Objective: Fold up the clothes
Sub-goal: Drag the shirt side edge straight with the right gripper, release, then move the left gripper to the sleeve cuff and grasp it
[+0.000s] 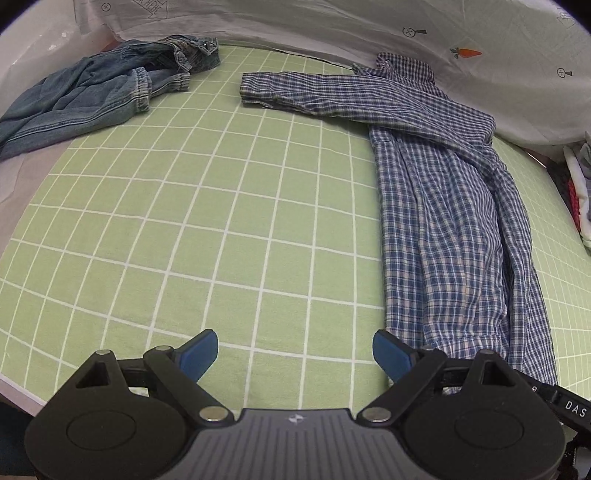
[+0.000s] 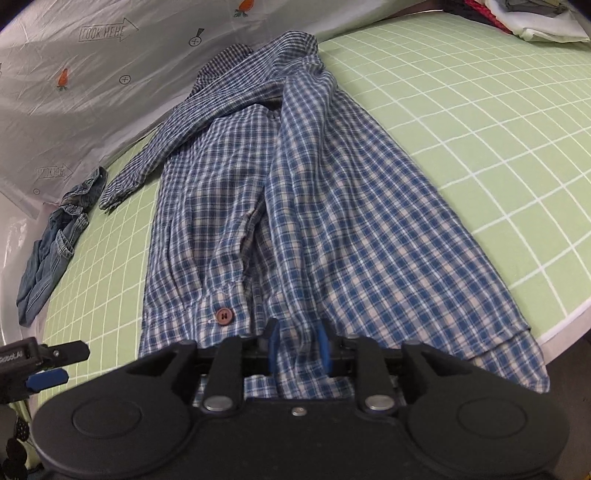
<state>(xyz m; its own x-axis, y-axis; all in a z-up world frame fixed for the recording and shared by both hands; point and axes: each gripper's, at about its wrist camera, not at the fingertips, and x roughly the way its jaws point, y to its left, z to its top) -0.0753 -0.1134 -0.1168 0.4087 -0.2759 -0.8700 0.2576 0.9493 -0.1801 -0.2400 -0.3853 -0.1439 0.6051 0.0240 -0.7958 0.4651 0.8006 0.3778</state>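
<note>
Green checked sheet covers the bed, with a white printed cloth along its far edge. Right tool sits low over the plaid shirt's near hem, a ridge of fabric between its parted blue pads, which do not pinch it. Left tool hangs released over bare sheet just left of the shirt. Denim garment lies crumpled far left. One sleeve stretches sideways; a brown button shows near the hem
</note>
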